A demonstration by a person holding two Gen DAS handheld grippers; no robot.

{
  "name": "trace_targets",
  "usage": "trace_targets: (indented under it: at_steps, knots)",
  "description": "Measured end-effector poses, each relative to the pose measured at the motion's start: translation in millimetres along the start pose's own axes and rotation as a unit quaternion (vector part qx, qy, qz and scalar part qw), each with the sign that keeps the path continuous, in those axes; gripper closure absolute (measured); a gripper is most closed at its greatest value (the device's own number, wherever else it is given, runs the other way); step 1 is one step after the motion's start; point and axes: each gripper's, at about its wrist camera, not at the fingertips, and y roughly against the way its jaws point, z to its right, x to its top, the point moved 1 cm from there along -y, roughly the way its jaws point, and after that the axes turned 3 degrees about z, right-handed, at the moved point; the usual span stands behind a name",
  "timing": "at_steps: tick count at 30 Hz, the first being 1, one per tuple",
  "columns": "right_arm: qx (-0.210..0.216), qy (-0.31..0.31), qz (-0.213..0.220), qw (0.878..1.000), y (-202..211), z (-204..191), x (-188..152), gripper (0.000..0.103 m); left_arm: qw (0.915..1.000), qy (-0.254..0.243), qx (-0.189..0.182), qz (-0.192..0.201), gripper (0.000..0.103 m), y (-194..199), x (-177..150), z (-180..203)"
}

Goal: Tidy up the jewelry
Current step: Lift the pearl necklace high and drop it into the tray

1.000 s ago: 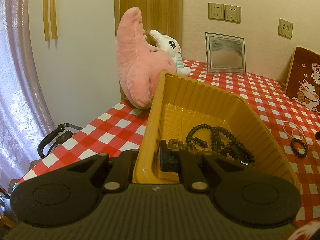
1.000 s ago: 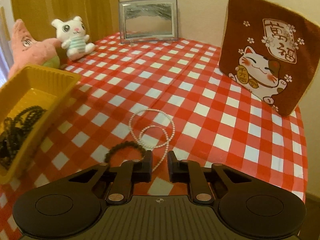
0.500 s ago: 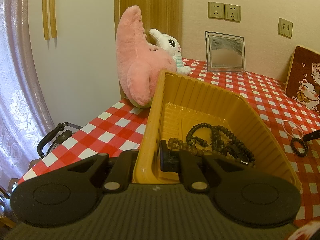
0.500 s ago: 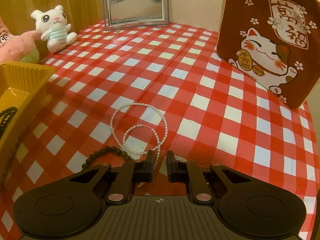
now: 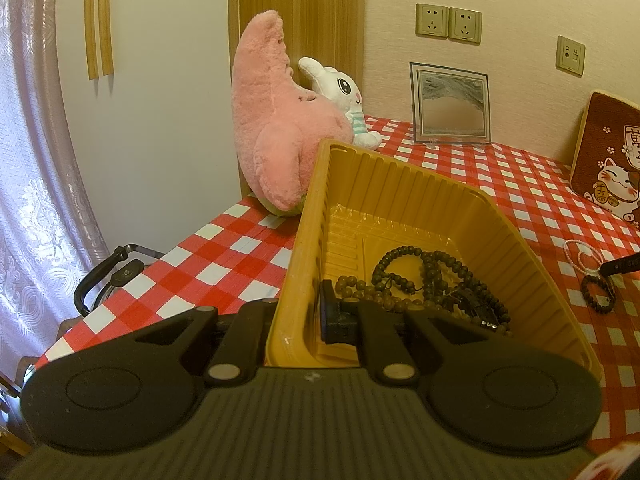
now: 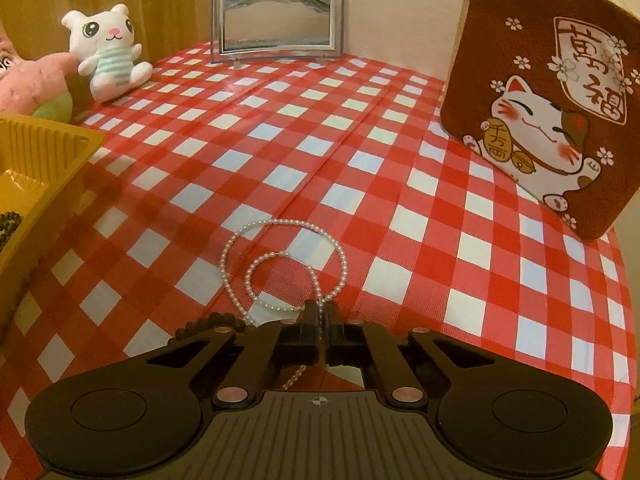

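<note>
My left gripper (image 5: 300, 312) is shut on the near wall of a yellow plastic tray (image 5: 400, 184), one finger outside and one inside. Dark wooden bead strands (image 5: 432, 276) lie in the tray. On the red checked cloth to the right lie a white pearl necklace (image 6: 280, 222) in two loops and a black bead bracelet (image 6: 212, 322). My right gripper (image 6: 324, 316) points down at the cloth, shut on the near end of the pearl strand. The strand's tail hangs below the jaws. The bracelet lies just left of the fingers, partly hidden.
A pink plush (image 5: 276, 136) and a white bunny plush (image 6: 108, 48) stand behind the tray. A glass picture frame (image 6: 276, 20) leans at the back wall and a brown cat cushion (image 6: 552, 100) at the right. The table's left edge drops to a black handle (image 5: 104, 272).
My right gripper has moved forward and down over the pearl necklace, and its jaws have closed on the strand. The left gripper and the tray have kept still.
</note>
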Motion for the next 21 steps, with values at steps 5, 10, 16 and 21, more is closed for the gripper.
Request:
trace_targets:
  at_steps: [5,10,16,21]
  knots:
    - [0.005,0.000,-0.001,1.000,1.8,0.7,0.1,0.101,1.0000,0.000,0.000,0.000,0.095,0.3,-0.3,-0.2]
    - [0.015,-0.009,0.013,1.000,13.4,1.7,2.5,0.101,1.0000,0.000,0.000,0.000,0.095,-0.1,0.1,0.0]
    - [0.036,-0.024,0.053,0.998,49.8,9.2,15.9,0.101,1.0000,-0.001,0.000,0.000,0.096,-0.3,0.2,0.0]
    - [0.048,-0.033,0.098,0.994,89.3,18.4,35.9,0.101,1.0000,-0.001,0.000,-0.001,0.096,-0.3,0.3,0.0]
